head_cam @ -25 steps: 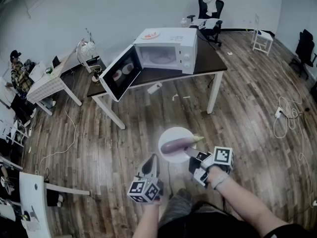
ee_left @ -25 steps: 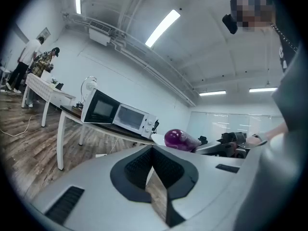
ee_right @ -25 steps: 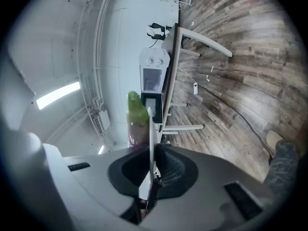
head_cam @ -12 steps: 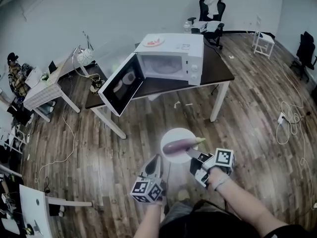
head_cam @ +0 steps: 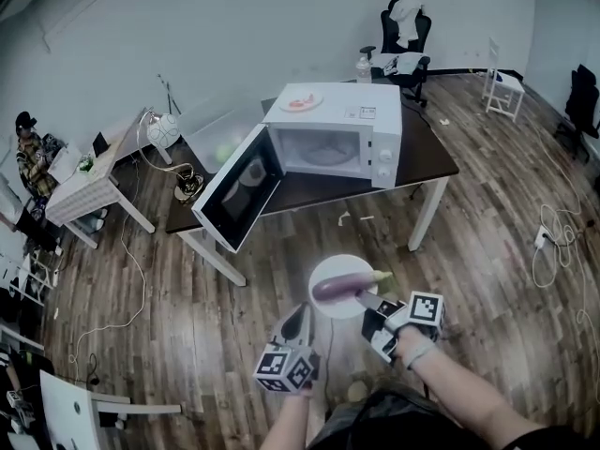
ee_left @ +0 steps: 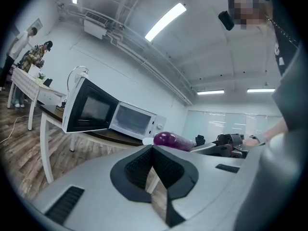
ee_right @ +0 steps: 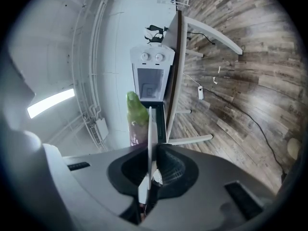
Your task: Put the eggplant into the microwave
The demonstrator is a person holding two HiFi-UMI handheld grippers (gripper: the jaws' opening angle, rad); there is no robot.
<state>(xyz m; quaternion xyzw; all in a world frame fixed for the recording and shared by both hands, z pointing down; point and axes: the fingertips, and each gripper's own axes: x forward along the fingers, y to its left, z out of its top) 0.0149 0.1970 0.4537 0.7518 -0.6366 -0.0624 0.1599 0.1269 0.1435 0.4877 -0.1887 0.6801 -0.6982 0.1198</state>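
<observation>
Right gripper (head_cam: 362,299) clamps the plate (head_cam: 336,264) by its rim, the eggplant (head_cam: 339,287) lying on it.
Left gripper (ee_left: 152,153) is closed and empty, beside the plate. The right gripper view shows the plate edge-on and little of the eggplant beyond its green stem; the open microwave (head_cam: 342,120) stands well apart.

Light is even and fairly bright, from ceiling strips (ee_left: 165,21) high above the left claw (ee_left: 152,147); they glare white. Far ahead of that claw, the table (head_cam: 319,187) throws only a soft shadow on the floor (head_cam: 469,279). The plate (head_cam: 342,265), just ahead and right of it, is nearly washed out. Every view bends strongly toward dark, vignetted edges. The claw's body, close to the lens, looks soft.
</observation>
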